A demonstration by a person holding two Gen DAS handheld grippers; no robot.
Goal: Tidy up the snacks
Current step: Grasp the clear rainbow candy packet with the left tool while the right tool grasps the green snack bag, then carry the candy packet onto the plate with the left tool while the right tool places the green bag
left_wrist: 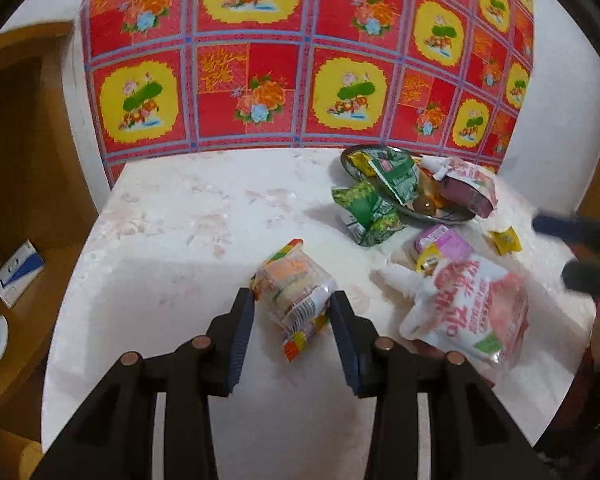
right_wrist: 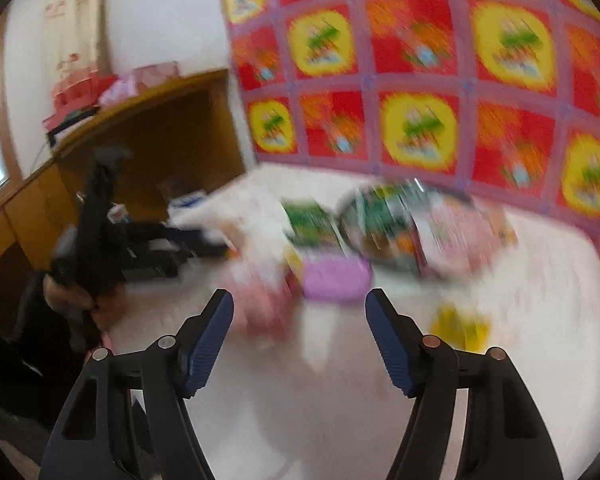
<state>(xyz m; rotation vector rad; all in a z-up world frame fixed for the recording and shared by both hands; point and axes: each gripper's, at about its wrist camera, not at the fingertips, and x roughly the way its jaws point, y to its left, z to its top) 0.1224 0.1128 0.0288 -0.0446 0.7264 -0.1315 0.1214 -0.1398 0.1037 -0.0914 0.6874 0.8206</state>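
Note:
In the left wrist view my left gripper (left_wrist: 292, 304) is open, its pads on either side of a clear orange-and-yellow snack pack (left_wrist: 296, 294) lying on the white table (left_wrist: 188, 248). A metal plate (left_wrist: 436, 212) at the back right holds green packets (left_wrist: 396, 172) and a pink pack (left_wrist: 466, 190). A green packet (left_wrist: 366, 214), a purple cup (left_wrist: 444, 244), a small yellow sachet (left_wrist: 506, 240) and a large pink-and-white bag (left_wrist: 466, 310) lie beside it. In the blurred right wrist view my right gripper (right_wrist: 300, 312) is open and empty above the table, short of the purple cup (right_wrist: 336, 278).
A red and yellow floral cloth (left_wrist: 300, 60) hangs behind the table. A wooden desk (left_wrist: 24, 160) stands at the left. In the right wrist view the left gripper (right_wrist: 148, 240) and the hand holding it show at the left.

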